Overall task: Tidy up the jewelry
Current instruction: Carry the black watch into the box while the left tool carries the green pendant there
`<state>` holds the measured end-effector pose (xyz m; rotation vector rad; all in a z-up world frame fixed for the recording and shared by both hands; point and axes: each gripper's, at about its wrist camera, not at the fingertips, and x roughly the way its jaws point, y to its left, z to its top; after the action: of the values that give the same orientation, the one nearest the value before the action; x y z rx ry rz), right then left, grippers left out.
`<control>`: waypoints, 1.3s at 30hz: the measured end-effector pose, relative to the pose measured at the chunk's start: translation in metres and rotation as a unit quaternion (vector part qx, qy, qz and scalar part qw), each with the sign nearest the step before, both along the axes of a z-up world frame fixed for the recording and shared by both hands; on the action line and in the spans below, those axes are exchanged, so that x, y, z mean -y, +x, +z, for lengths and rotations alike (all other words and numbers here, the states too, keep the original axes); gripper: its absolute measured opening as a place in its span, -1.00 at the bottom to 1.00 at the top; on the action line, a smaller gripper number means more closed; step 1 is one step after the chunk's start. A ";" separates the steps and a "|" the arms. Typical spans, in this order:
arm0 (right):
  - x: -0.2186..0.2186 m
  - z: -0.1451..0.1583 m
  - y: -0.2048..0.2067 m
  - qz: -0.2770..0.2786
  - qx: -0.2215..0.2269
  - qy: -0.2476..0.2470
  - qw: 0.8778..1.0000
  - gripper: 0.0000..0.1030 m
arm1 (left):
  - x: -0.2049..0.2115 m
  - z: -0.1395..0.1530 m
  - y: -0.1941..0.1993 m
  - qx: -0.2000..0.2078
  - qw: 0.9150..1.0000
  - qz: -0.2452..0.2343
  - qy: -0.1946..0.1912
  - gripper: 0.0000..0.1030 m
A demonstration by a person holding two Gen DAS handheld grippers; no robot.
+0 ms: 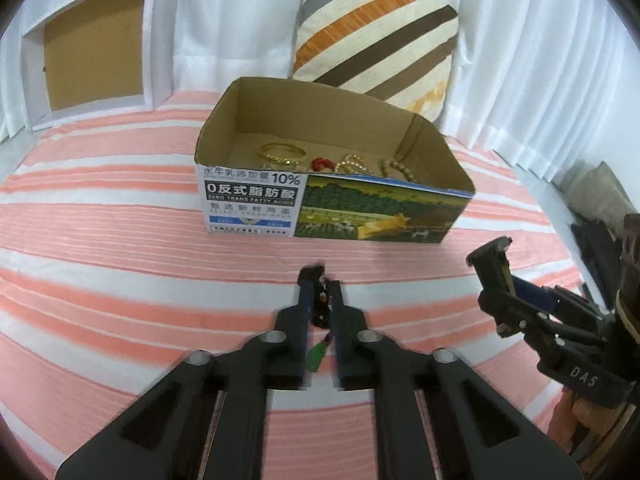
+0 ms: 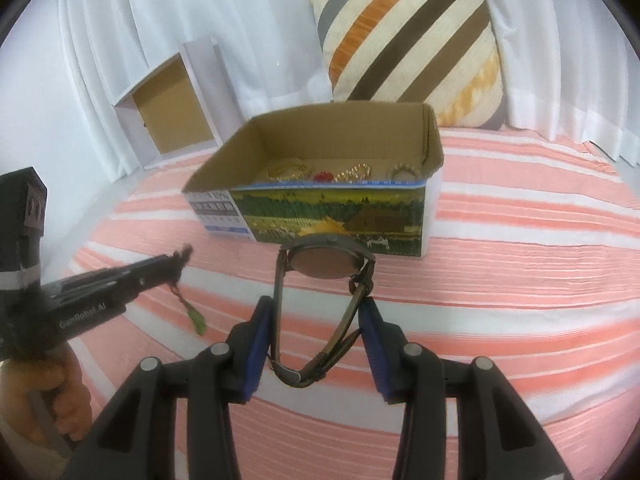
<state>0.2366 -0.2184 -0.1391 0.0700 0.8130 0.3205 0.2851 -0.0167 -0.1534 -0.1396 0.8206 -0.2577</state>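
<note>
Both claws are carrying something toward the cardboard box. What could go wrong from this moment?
1. The watch is held only by its strap between the right claw fingers; its heavy face hangs forward and could slip out.
2. The green pendant dangles below the left claw and may snag on the box wall.
3. Dropped pieces could tangle with the bracelets already inside.
</note>
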 end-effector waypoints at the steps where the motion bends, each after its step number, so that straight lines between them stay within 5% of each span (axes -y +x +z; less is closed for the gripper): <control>1: -0.001 0.002 -0.001 0.000 0.002 0.000 1.000 -0.15 | 0.001 0.002 -0.002 0.000 1.000 0.000 0.001 -0.92; 19: 0.005 0.015 -0.024 -0.006 0.010 -0.004 1.000 -0.15 | 0.005 0.018 -0.021 0.016 0.999 -0.001 0.029 -0.92; 28: 0.007 0.018 -0.028 -0.004 0.010 -0.010 1.000 -0.15 | 0.002 0.020 -0.024 0.003 1.000 -0.006 0.011 -0.92; 39: 0.007 0.063 0.007 0.012 0.040 -0.002 0.999 -0.15 | -0.015 0.090 0.011 0.027 0.999 -0.027 -0.037 -0.92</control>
<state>0.2440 -0.2254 -0.0766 0.0430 0.7349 0.3411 0.2964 -0.0019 -0.0639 -0.1792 0.7629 -0.3420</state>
